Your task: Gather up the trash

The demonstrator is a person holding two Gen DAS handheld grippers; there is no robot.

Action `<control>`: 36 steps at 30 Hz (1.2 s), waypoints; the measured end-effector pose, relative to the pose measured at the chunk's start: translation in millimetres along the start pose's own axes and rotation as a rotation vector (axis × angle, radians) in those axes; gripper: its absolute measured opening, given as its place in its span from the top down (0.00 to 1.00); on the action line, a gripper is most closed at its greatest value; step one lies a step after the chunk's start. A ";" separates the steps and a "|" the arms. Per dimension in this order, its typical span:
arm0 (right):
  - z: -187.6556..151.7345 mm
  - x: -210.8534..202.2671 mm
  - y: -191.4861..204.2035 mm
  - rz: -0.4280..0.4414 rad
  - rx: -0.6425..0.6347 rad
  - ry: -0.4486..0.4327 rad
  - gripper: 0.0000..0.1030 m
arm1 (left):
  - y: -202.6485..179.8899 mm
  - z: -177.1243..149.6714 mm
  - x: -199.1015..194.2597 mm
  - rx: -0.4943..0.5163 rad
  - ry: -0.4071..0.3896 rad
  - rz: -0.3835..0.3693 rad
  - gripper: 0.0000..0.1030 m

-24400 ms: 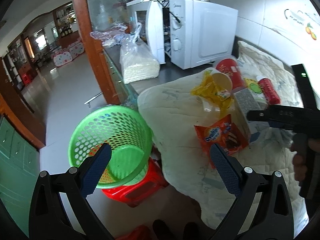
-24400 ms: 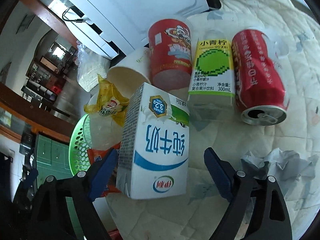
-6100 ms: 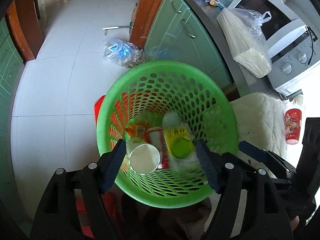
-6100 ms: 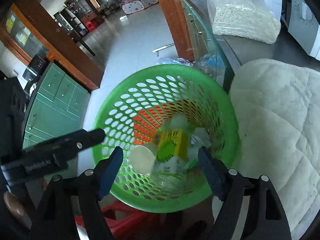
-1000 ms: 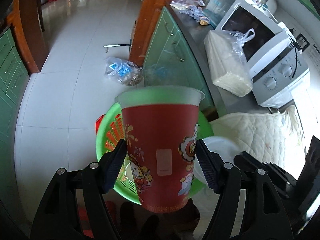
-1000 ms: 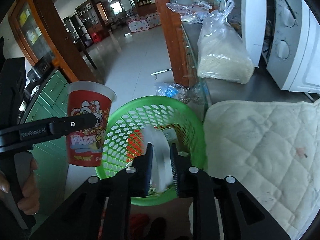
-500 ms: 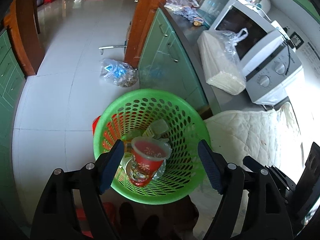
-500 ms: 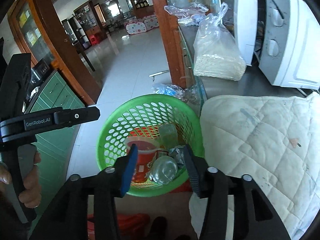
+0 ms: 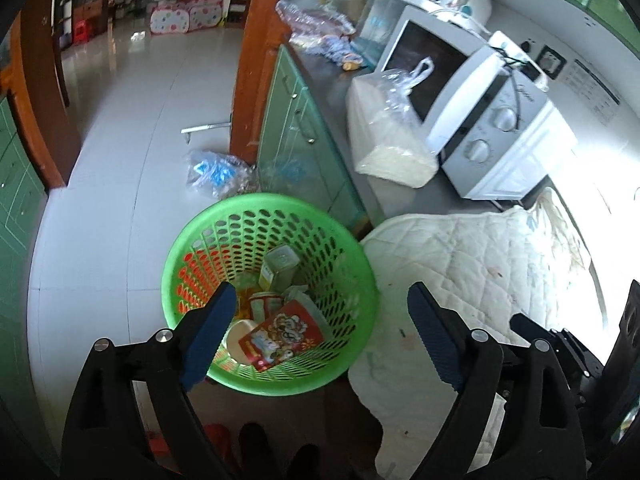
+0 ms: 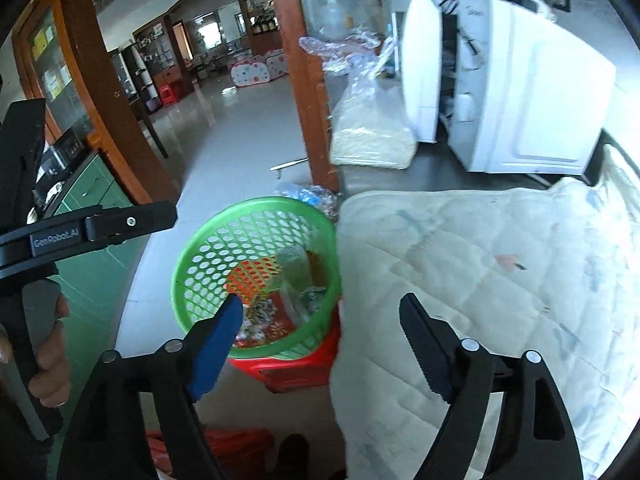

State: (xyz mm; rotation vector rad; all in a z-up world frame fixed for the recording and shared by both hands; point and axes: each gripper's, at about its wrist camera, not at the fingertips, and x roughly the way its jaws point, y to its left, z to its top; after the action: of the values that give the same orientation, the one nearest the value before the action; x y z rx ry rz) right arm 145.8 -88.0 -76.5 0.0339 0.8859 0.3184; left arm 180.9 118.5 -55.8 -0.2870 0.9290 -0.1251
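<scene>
Below both grippers: green perforated basket (image 9: 208,232) holds red paper cup (image 9: 282,336), possibly carton. Left gripper (image 9: 320,340), right gripper (image 10: 320,340) spread wide, empty, beside quilted cloth (image 9: 480,256).

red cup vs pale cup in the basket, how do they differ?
The red cup is printed with cartoon graphics; the pale cup looks plain. The red cup lies on its side showing its wall; the pale cup mostly shows its round mouth, partly hidden by the left gripper. Both sit in the green basket.

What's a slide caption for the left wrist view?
Open left gripper above green perforated plastic basket holding red paper cup.
</scene>
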 end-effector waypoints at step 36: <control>-71.5 -151.2 -99.1 -0.228 0.175 -0.143 0.11 | -140.2 -61.3 -79.0 0.262 -0.208 -0.025 0.05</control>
State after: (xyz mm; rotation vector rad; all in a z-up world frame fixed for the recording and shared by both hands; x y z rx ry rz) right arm 27.8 -233.1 -23.6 0.1154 0.7647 0.0249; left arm 87.1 -8.9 12.1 -0.0669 0.6940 -0.2333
